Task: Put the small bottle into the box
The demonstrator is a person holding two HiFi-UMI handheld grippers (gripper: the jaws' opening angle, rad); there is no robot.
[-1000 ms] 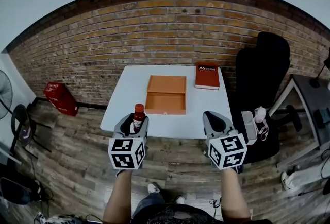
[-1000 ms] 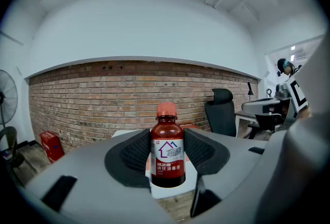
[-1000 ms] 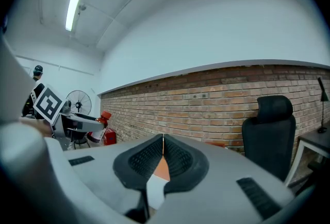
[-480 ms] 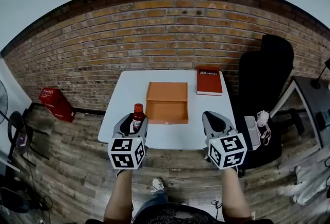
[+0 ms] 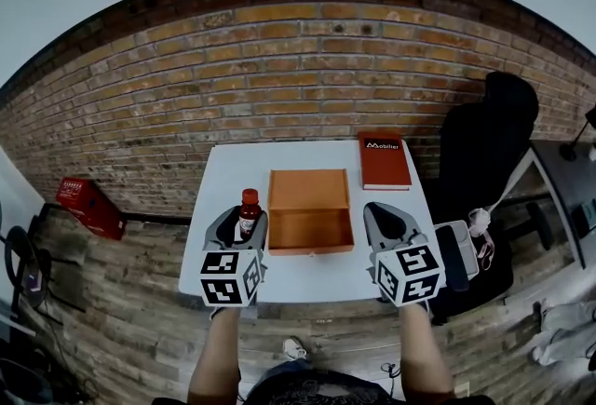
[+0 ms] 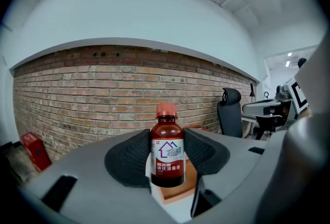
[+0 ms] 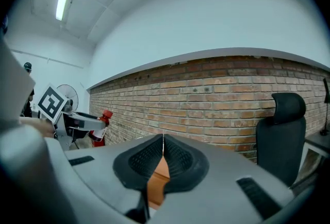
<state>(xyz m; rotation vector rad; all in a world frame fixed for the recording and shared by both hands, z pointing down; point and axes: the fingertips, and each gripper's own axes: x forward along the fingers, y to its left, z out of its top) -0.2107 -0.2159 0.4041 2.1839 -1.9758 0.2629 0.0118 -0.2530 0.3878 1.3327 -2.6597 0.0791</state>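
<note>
A small brown bottle with a red cap and a white label stands upright between the pads of my left gripper, which is shut on it. In the head view the bottle is held over the white table's left front part, just left of the open orange box. The box lies flat in the table's middle, its inside bare. My right gripper hovers at the box's right front, its pads pressed together with nothing between them. The bottle shows at the left of the right gripper view.
A red book lies at the table's back right corner. A brick wall runs behind the table. A black office chair stands to the right, with a desk beyond it. A red crate sits on the wooden floor at the left.
The table, box and book have drawn closer and shifted slightly right in the head view as the person stepped forward. Both grippers hold the same pose, the bottle still gripped.
</note>
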